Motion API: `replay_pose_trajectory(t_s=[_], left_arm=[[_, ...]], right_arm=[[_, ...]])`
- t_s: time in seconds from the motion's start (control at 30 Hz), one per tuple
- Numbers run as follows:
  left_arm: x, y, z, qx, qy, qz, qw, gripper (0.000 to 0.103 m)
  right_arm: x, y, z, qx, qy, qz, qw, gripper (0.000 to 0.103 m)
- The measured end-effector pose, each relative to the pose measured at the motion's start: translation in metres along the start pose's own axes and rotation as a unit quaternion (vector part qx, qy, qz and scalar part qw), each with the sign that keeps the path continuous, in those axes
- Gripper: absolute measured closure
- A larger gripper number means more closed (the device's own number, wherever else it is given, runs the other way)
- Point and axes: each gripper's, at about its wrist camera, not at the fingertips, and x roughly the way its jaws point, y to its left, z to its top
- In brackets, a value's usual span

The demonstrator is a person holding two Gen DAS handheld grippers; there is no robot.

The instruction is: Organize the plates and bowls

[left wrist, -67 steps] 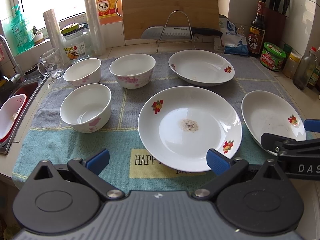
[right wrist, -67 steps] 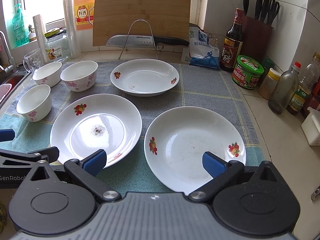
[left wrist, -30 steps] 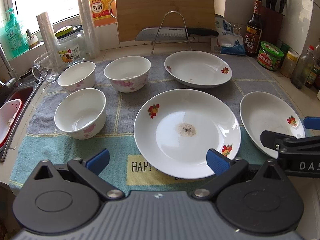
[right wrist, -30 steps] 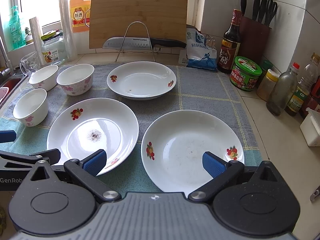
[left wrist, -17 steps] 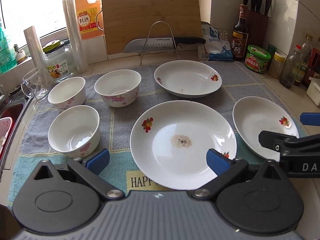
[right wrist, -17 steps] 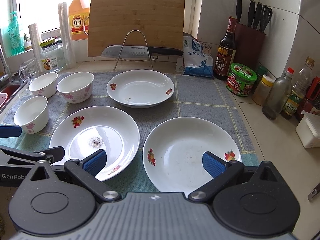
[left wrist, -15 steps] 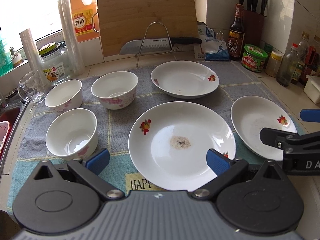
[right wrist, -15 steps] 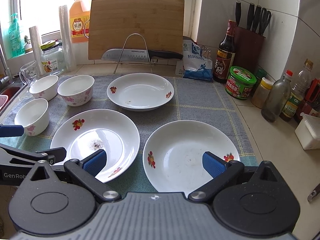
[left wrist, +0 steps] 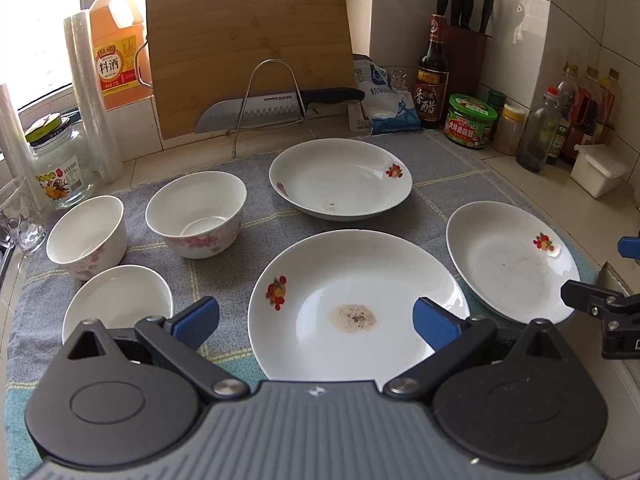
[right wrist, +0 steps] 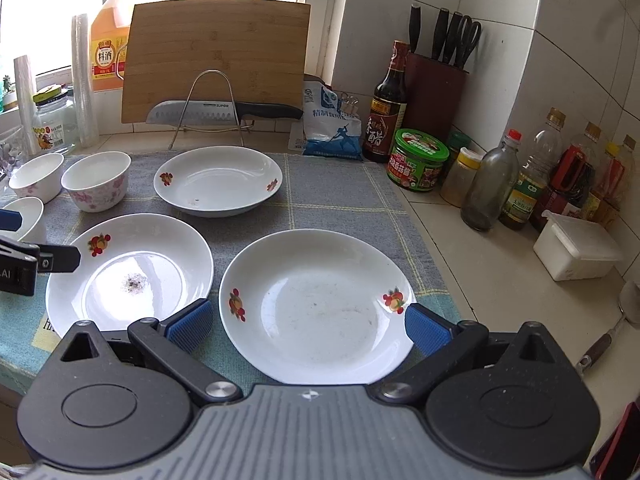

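Three bowls and three plates sit on the grey-and-teal cloth (left wrist: 240, 240) covering the counter. From the left wrist view, the left gripper (left wrist: 316, 320) hovers with its blue-padded fingers spread wide and empty over the near edge of the cloth, framing the large stained plate (left wrist: 356, 300), whose near rim the gripper body cuts off. The near bowl (left wrist: 116, 300) at the cloth's left edge is partly hidden behind the left finger; the far-left bowl (left wrist: 86, 236) and the pink-flowered bowl (left wrist: 196, 212) stand behind it, apart from each other. The back plate (left wrist: 340, 176) lies toward the far edge, and the right plate (left wrist: 512, 260) near the right edge, where only a tip of the right gripper (left wrist: 616, 280) shows (too little to judge its fingers here). From the right wrist view, the right gripper (right wrist: 308, 324) is likewise open and holding nothing, its fingers framing the right plate (right wrist: 316, 304), which reaches the cloth's near edge. This view alone shows a white lidded box (right wrist: 576, 252) clearly and a spoon (right wrist: 616, 324) on the bare counter to the right, while the near bowl (right wrist: 28, 216) is cut by the frame and the left gripper's arm. Behind the cloth a knife (right wrist: 224, 112) rests on a wire rack before the cutting board (right wrist: 216, 60).
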Motion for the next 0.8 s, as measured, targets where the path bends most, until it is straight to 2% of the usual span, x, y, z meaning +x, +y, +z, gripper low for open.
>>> replay_pose_trajectory(t_s=[0.23, 0.33, 0.47, 0.63, 0.8], left_arm=[[0.01, -0.005, 0.014, 0.026, -0.003, -0.045, 0.9987, 0.001], [0.015, -0.014, 0.019, 0.043, -0.008, -0.045, 0.998, 0.001], [0.021, -0.018, 0.028, 0.036, 0.003, -0.083, 0.9959, 0.001], [0.034, -0.04, 0.04, 0.081, 0.009, -0.071, 0.9942, 0.001], [0.053, -0.06, 0.05, 0.106, 0.028, -0.098, 0.9891, 0.001]], right_arm=[[0.017, -0.013, -0.025, 0.028, 0.029, 0.005, 0.999, 0.0], [0.031, -0.019, -0.036, 0.033, 0.042, 0.017, 0.998, 0.0], [0.049, -0.026, -0.047, 0.031, 0.055, 0.036, 0.997, 0.0], [0.066, -0.034, -0.053, 0.023, 0.06, 0.052, 0.997, 0.0], [0.078, -0.042, -0.056, 0.01, 0.06, 0.073, 0.996, 0.0]])
